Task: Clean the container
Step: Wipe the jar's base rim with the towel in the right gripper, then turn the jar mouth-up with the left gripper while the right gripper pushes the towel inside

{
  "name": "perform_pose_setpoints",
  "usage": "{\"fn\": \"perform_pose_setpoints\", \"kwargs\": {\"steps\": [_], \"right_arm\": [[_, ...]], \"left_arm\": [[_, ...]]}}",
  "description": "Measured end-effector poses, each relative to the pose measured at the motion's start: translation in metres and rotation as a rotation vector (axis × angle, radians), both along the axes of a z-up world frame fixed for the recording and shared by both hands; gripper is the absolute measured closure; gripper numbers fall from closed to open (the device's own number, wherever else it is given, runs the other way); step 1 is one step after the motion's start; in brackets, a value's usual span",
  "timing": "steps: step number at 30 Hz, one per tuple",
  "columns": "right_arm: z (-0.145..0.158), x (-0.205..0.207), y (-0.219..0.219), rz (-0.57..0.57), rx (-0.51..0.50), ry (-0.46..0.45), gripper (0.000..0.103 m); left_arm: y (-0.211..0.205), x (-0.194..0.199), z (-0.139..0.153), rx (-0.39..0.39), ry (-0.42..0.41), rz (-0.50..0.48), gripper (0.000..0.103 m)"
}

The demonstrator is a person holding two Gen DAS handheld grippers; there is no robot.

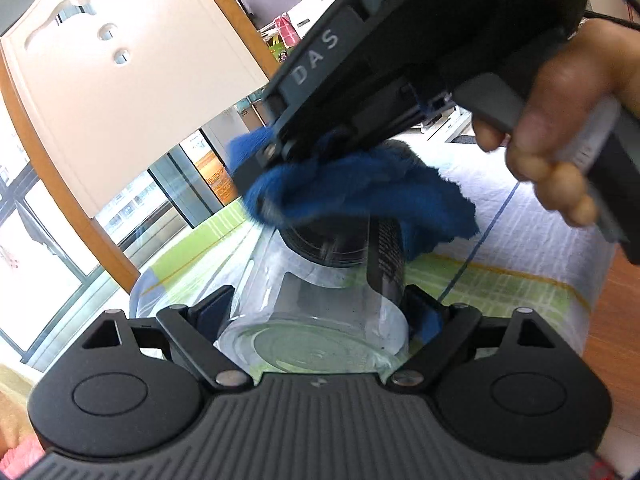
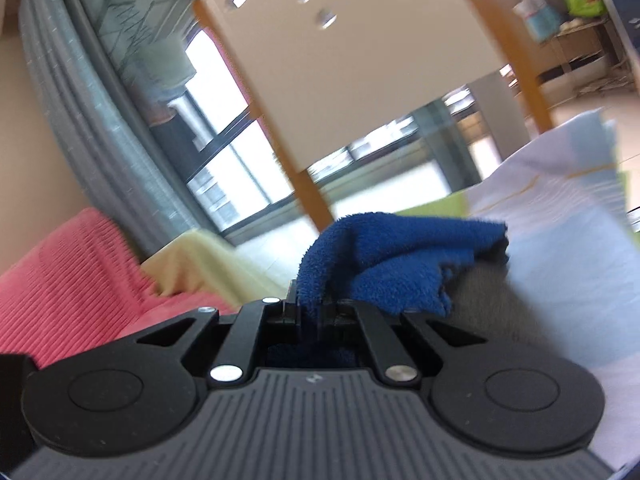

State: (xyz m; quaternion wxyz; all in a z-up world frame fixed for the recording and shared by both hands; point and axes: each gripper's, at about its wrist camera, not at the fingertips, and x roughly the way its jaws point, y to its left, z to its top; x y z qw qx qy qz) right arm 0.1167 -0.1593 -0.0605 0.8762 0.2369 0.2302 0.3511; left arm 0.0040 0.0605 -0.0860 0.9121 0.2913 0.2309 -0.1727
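A clear plastic container (image 1: 276,272) with a dark neck and a black label strip lies between the fingers of my left gripper (image 1: 320,302), base toward the camera. Both pads press on its sides. At its far end my right gripper (image 1: 262,164), held by a person's hand (image 1: 560,148), is shut on a blue cloth (image 1: 360,192) that lies over the container's neck. In the right wrist view the right gripper (image 2: 310,306) pinches the same blue cloth (image 2: 384,264), which bunches out ahead of it over a blurred grey shape. The mouth of the container is hidden by the cloth.
A bedsheet (image 1: 528,248) in white, green and pale blue lies below the container. A cream panel with a wooden frame (image 1: 120,80) stands behind it, in front of large windows (image 1: 36,248). A pink blanket (image 2: 60,280) and a pale yellow cloth (image 2: 200,264) lie to the left.
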Motion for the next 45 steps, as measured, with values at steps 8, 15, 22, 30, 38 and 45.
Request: {"fn": "perform_pose_setpoints", "kwargs": {"steps": [8,15,22,30,38,45], "right_arm": [[-0.005,0.009,-0.002,-0.012,0.034,0.005,0.102],[-0.009,0.022,-0.014,-0.064,0.128,0.080,0.100],[-0.023,0.045,-0.028,-0.088,0.259,0.195,0.096],[-0.037,0.059,-0.016,-0.058,0.273,0.301,0.096],[-0.046,0.059,-0.016,-0.066,0.269,0.326,0.096],[-0.029,0.054,-0.028,-0.079,0.258,0.290,0.096]], "left_arm": [[0.015,0.017,-0.001,-0.075,0.103,0.064,0.010],[0.036,0.047,0.001,-0.152,0.122,0.069,0.018],[0.038,0.051,0.022,-0.270,0.009,0.032,0.018],[0.041,0.046,0.035,-0.336,-0.025,0.062,0.018],[0.034,0.043,0.041,-0.348,-0.018,0.086,0.014],[0.025,0.053,0.040,-0.352,-0.007,0.111,0.013]]}}
